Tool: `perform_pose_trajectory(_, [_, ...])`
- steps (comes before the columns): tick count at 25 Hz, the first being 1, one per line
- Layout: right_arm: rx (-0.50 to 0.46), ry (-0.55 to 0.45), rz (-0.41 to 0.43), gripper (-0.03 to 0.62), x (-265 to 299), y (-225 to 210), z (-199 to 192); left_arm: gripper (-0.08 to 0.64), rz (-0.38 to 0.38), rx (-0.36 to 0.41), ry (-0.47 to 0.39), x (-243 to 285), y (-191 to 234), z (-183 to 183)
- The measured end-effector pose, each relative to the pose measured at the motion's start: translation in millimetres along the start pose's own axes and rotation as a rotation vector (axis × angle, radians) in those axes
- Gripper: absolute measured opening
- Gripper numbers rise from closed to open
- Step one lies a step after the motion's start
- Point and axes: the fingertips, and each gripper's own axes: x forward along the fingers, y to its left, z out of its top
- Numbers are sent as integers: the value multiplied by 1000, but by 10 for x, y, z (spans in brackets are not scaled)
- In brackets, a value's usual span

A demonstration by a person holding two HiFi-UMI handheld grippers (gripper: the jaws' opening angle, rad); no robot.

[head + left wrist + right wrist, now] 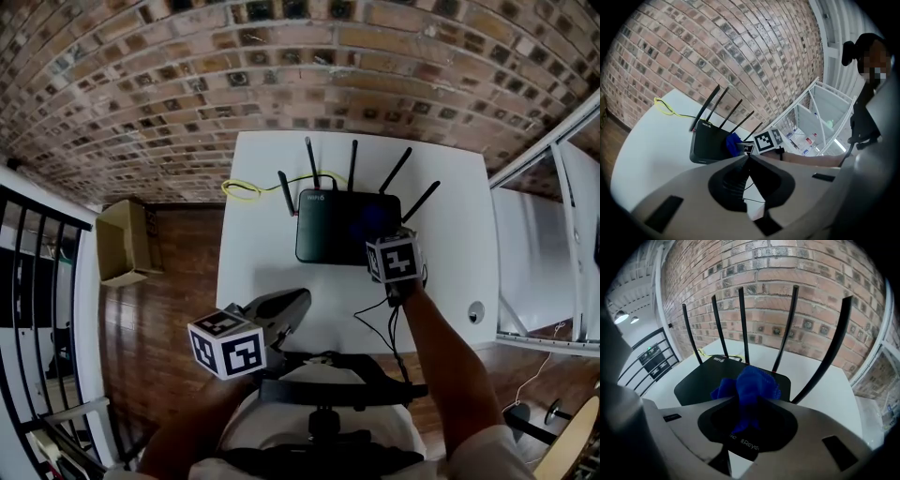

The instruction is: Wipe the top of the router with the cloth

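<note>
1. A flat black router with five upright antennas (336, 228) sits on the white table (262, 178), mid-width and towards its far edge.
2. The right gripper (750, 404) has its jaws clamped on a bunched blue cloth (752, 386). The cloth pokes out past the tips and lies on the router's top at the near right corner.
3. The left gripper (749, 157) hangs over the table's near edge, left of centre and well apart from the router. Its jaws are together with nothing between them.
4. A thin yellow cable (242, 190) loops near the table's far left corner, just beside the router's antennas.
5. A cardboard box (122, 242) stands on the wooden floor off the table's left edge.
</note>
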Motion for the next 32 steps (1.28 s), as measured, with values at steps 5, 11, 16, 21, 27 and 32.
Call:
perform_pose_trajectory(5, [2, 6, -37, 124, -53, -203, -82, 12, -10, 6, 15, 68, -49, -9])
perform_pose_trajectory(11, [-12, 7, -79, 124, -103, -334, -126, 12, -13, 15, 20, 88, -73, 12])
perform_pose_trajectory(16, [-29, -8, -123, 124, -209, -408, -45, 12, -13, 7, 23, 85, -50, 3])
perform_pose_trajectory(21, [-12, -11, -181, 124, -274, -495, -23, 12, -6, 3, 23, 30, 0, 1])
perform_pose_trajectory(27, [36, -58, -193, 124, -356, -445, 36, 12, -1, -3, 15, -57, 79, 11])
perform_pose_trajectory(32, [13, -148, -94, 124, -424, -40, 311, 12, -5, 3, 15, -122, 121, 21])
